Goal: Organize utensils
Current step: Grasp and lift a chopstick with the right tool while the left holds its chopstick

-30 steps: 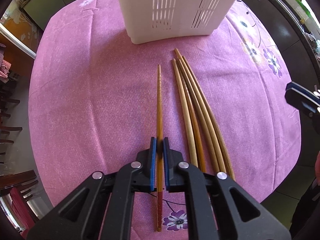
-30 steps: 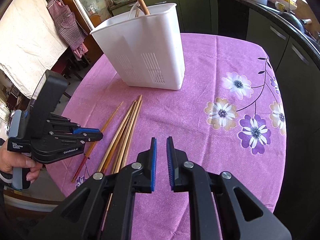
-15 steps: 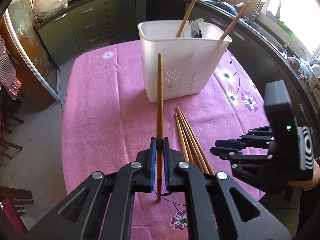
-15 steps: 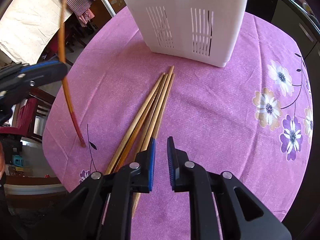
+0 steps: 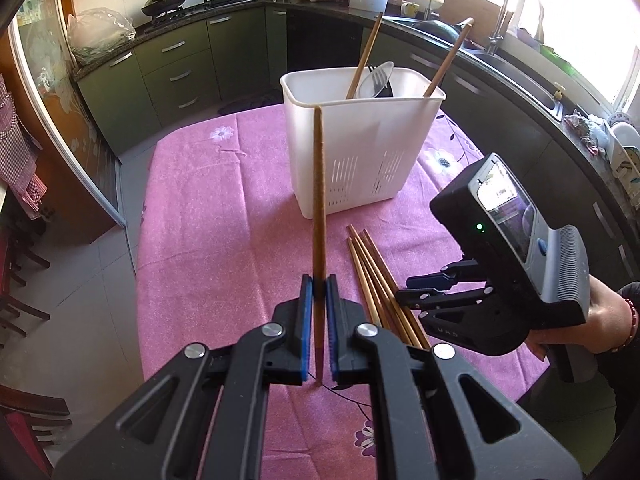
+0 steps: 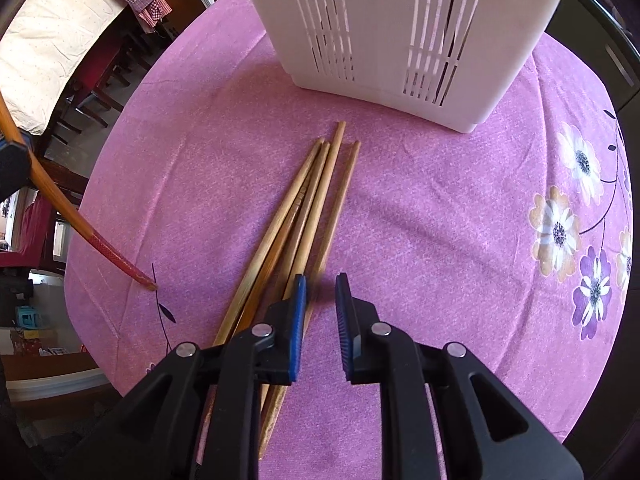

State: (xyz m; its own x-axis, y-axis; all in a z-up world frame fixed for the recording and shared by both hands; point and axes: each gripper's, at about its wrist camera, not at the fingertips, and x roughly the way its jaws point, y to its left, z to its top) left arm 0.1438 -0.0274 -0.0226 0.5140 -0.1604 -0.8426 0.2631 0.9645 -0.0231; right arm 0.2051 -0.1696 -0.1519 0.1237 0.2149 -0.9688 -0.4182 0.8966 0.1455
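Observation:
My left gripper (image 5: 319,284) is shut on a dark wooden chopstick (image 5: 319,184), held up off the cloth and tilted steeply, its top level with the rim of the white slotted basket (image 5: 360,152). The basket holds two chopsticks, a spoon and a fork. Several pale chopsticks (image 6: 312,200) lie in a bundle in front of the basket (image 6: 400,20). My right gripper (image 6: 321,280) hangs low over the near end of the bundle, slightly open, with the rightmost stick just under its left pad and nothing gripped. The held chopstick (image 6: 100,244) shows at the left, red end near the cloth.
A pink flowered tablecloth (image 5: 224,216) covers the small table; its edges fall off on the left and near sides. A hand (image 5: 600,320) holds the right gripper (image 5: 404,298) at the right. Dark chairs (image 6: 100,92) stand left, green cabinets (image 5: 180,68) behind.
The left gripper has lifted its chopstick off the cloth and tipped it upright. The right gripper has swung in from the right and come down over the bundle.

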